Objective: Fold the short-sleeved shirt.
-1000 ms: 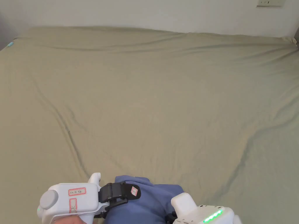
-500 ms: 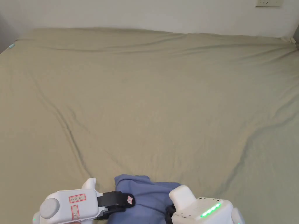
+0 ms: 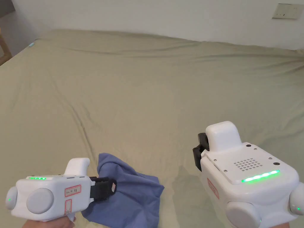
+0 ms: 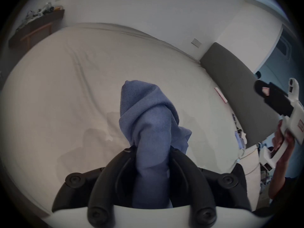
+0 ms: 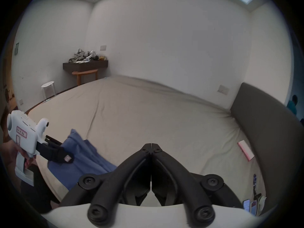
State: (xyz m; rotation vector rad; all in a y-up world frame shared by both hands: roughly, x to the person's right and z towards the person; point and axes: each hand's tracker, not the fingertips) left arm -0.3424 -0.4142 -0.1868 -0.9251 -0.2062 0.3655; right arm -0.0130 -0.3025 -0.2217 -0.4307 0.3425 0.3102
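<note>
- Bed (image 3: 166, 89): largest thing here, covered with a wrinkled olive-tan sheet, long creases running across it. Pushed against a white wall (image 3: 148, 14); wall plate (image 3: 288, 11) at upper right in the head view.
- Dark grey headboard (image 5: 266, 132) along the bed's right side in the right gripper view. Small pink item (image 5: 246, 150) lies on the sheet just beside it.
- Far corner: dark shelf (image 5: 85, 66) with a heap of crumpled stuff on top, wooden table under it, white stool (image 5: 48, 88) near the bed's edge.
- No containers in view.
- Shirt (image 3: 130, 193): blue, bunched up, at the near edge of the bed, left of centre. One end is lifted, the rest drapes down onto the sheet.
- Left gripper (image 4: 152, 151): jaws clamped on a rolled bunch of the shirt, fabric sticking out past the tips.
- Right gripper (image 5: 151, 145): jaws pressed together, nothing between them. Held above the sheet, well apart from the shirt, to its right.
</note>
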